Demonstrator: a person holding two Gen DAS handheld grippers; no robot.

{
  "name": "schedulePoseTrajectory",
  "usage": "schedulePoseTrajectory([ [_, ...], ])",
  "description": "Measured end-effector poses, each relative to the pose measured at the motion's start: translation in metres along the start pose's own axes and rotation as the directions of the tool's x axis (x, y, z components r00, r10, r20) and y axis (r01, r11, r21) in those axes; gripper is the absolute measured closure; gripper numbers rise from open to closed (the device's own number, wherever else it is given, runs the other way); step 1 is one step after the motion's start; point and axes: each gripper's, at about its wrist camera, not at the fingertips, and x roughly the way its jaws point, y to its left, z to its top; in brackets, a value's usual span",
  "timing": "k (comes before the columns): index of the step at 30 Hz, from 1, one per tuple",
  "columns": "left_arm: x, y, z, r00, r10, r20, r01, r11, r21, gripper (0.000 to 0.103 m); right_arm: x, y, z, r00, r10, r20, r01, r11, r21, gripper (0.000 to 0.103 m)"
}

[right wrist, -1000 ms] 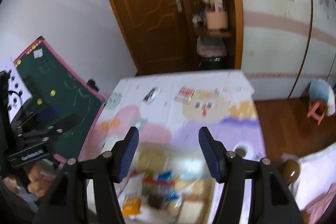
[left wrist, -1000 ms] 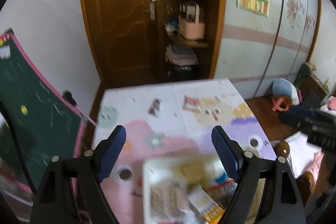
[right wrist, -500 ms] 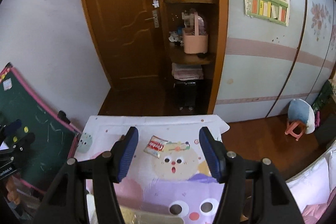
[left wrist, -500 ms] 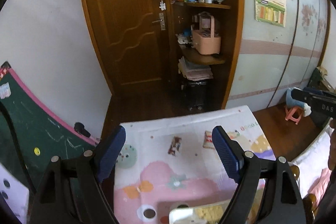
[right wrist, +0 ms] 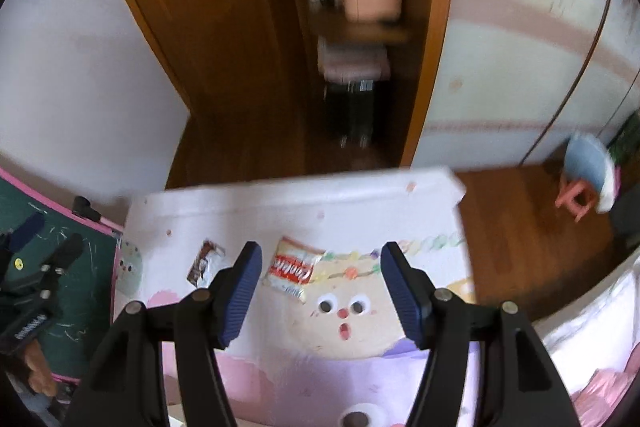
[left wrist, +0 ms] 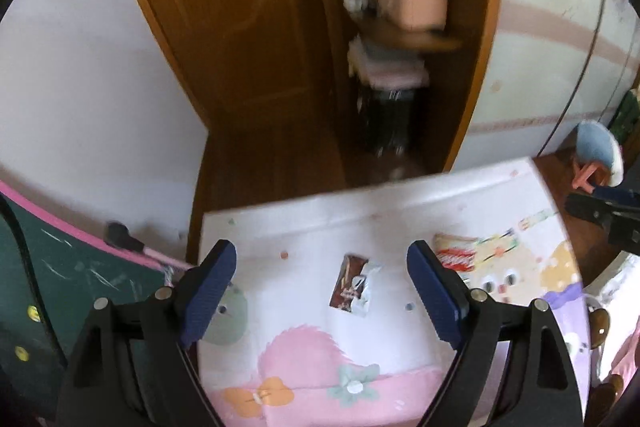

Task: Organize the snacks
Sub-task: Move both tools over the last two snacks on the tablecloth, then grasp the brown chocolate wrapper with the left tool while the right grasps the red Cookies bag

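Note:
Two snack packets lie near the far end of the cartoon-printed table mat (left wrist: 304, 223). A brown packet (left wrist: 351, 285) shows between and beyond the fingers of my left gripper (left wrist: 320, 291), whose jaws are opening with nothing in them. A red-and-white packet (left wrist: 456, 253) lies to its right. In the right wrist view the red-and-white packet (right wrist: 292, 269) sits just beyond my right gripper (right wrist: 322, 291), nearer the left finger, and the brown packet (right wrist: 205, 262) lies further left. The right gripper is open and holds nothing. Both grippers hover above the mat.
A green chalkboard (left wrist: 60, 287) leans at the table's left side. Beyond the far edge are a wooden door (left wrist: 224, 27) and a shelf with a pink basket (left wrist: 414, 1). A small stool (right wrist: 588, 187) stands on the floor to the right.
A second ago both cameras looked over a tray of snacks; it has left view. Both grippers travelled toward the table's far end and now tilt down over the two loose packets.

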Motion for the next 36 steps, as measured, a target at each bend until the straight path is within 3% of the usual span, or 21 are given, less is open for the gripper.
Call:
schedulePoseTrajectory([
  [5,0.082,-0.002,-0.021,0.992,-0.037,-0.120,0.032,0.998,-0.045,0.016,0.075,0.001,-0.010,0.992,0.020,-0.123,-0.014,0.999,0.048,0.041],
  [11,0.136,-0.009,-0.036,0.980,-0.064,-0.187,0.055,0.997,-0.056,0.016,0.140,0.005,-0.022,0.976,0.051,-0.210,-0.026,0.992,0.121,0.041],
  [16,0.173,-0.016,-0.047,0.969,-0.079,-0.234,0.071,0.996,-0.045,0.016,0.171,0.013,-0.027,0.968,0.054,-0.245,-0.015,0.987,0.159,0.040],
  [26,0.202,-0.025,-0.059,0.959,-0.088,-0.270,0.077,0.996,-0.052,0.020,0.199,0.040,-0.025,0.967,-0.032,-0.252,0.060,0.993,0.106,0.035],
  [29,0.209,-0.027,-0.059,0.955,-0.101,-0.279,0.086,0.994,-0.065,0.029,0.200,0.046,-0.027,0.964,-0.083,-0.251,0.103,0.992,0.067,0.035],
  [31,0.216,-0.028,-0.060,0.952,-0.104,-0.289,0.089,0.994,-0.063,0.040,0.201,0.050,-0.029,0.957,-0.120,-0.263,0.133,0.991,0.031,0.035],
  [33,0.221,-0.028,-0.062,0.943,-0.136,-0.302,0.117,0.990,-0.080,0.057,0.198,0.055,-0.034,0.951,-0.154,-0.268,0.159,0.987,-0.005,0.039],
  [35,0.221,-0.027,-0.062,0.945,-0.147,-0.293,0.124,0.988,-0.095,0.061,0.194,0.055,-0.037,0.951,-0.160,-0.264,0.159,0.987,-0.026,0.052],
  [36,0.220,-0.027,-0.062,0.945,-0.144,-0.292,0.121,0.988,-0.096,0.068,0.192,0.054,-0.038,0.951,-0.158,-0.267,0.156,0.987,-0.028,0.053],
])
